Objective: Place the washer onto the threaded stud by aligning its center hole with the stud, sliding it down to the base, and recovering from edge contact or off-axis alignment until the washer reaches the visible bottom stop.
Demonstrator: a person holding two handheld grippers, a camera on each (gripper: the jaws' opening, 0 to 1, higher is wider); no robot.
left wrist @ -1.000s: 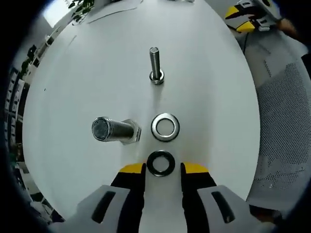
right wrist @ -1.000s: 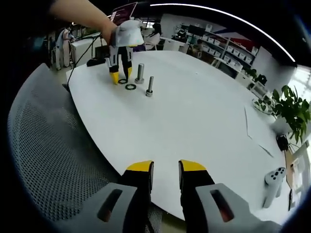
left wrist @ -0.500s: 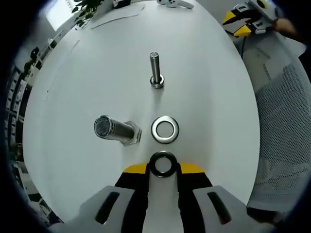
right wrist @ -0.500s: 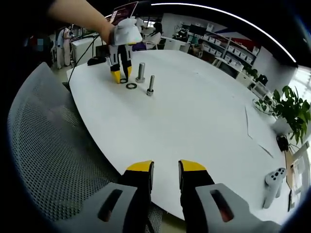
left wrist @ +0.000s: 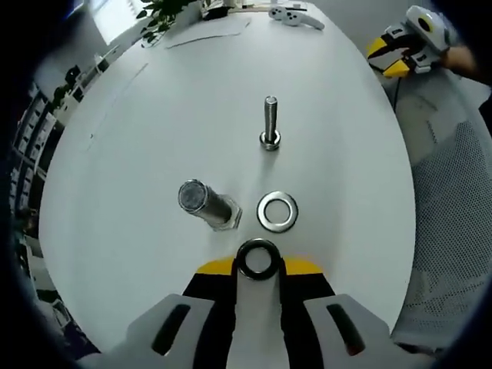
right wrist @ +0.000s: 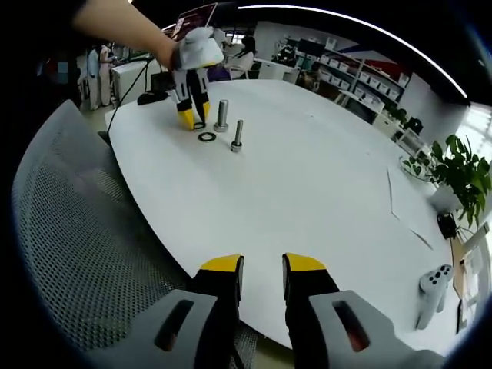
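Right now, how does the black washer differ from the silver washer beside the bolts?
The black washer is dark and held between the left gripper's jaws; the silver washer is shiny and lies free on the white table. The black washer sits nearest the camera, while the silver washer lies farther out, next to the thick bolt. Both are flat rings with a round center hole.
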